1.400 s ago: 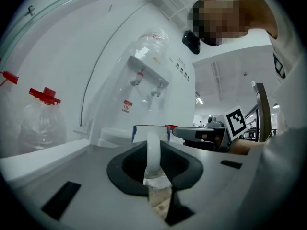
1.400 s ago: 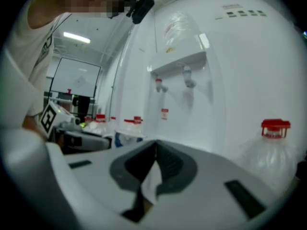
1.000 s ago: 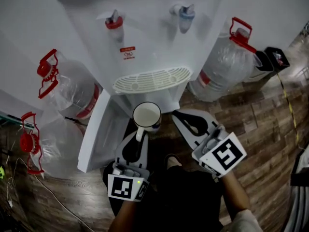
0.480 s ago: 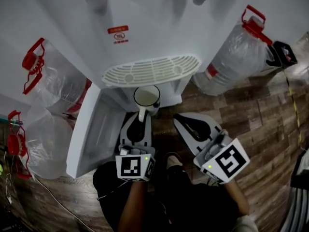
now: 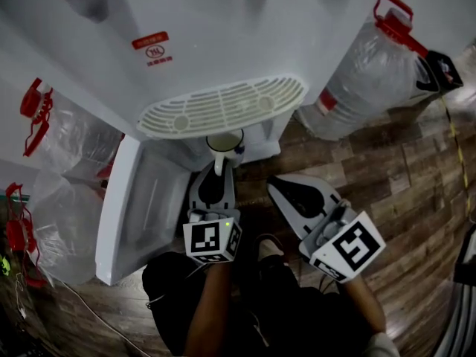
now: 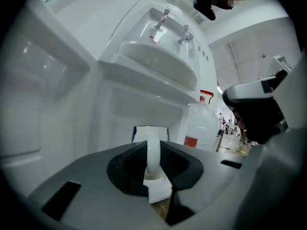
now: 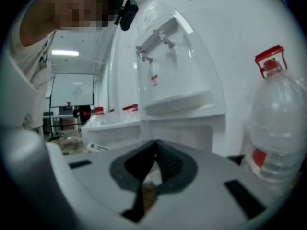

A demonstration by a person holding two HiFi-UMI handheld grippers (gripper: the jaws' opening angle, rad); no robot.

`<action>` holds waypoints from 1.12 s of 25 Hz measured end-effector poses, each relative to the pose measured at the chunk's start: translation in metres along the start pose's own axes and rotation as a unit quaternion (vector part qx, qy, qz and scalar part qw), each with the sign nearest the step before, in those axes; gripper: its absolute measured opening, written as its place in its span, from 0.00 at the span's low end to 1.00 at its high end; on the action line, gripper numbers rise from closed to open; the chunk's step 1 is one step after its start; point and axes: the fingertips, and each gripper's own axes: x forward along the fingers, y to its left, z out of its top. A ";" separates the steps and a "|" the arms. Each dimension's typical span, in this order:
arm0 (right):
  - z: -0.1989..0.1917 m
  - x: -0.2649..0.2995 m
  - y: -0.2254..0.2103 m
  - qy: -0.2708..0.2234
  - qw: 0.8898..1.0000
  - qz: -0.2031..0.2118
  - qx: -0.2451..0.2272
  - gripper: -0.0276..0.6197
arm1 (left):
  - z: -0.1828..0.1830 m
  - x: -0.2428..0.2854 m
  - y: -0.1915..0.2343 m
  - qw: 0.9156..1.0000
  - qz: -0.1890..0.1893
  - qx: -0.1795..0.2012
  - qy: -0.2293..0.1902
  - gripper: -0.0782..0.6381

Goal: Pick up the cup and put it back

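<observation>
Your left claw (image 5: 216,172) is pinching the cup (image 5: 224,141) by its handle just beneath the drip tray (image 5: 223,106); lifting here is risking its rim striking the tray's underside.

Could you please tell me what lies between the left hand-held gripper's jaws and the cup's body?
Only the white handle of the cup, clamped by the left hand-held gripper; the left gripper view shows this.
</observation>
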 end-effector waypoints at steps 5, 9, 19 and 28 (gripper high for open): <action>-0.012 0.005 -0.007 0.001 1.000 0.004 0.006 0.08 | -0.018 0.025 0.011 1.000 0.012 0.003 0.005 0.19; -0.024 0.008 -0.016 0.003 1.000 0.003 0.017 0.08 | -0.034 0.041 0.014 1.000 0.011 0.006 0.011 0.19; -0.034 0.040 -0.013 0.013 1.000 -0.020 -0.018 0.08 | -0.061 0.076 0.025 1.000 0.024 0.012 0.005 0.19; -0.030 0.051 -0.017 0.009 0.999 -0.035 0.007 0.08 | -0.081 0.092 0.041 0.999 0.043 0.019 0.002 0.19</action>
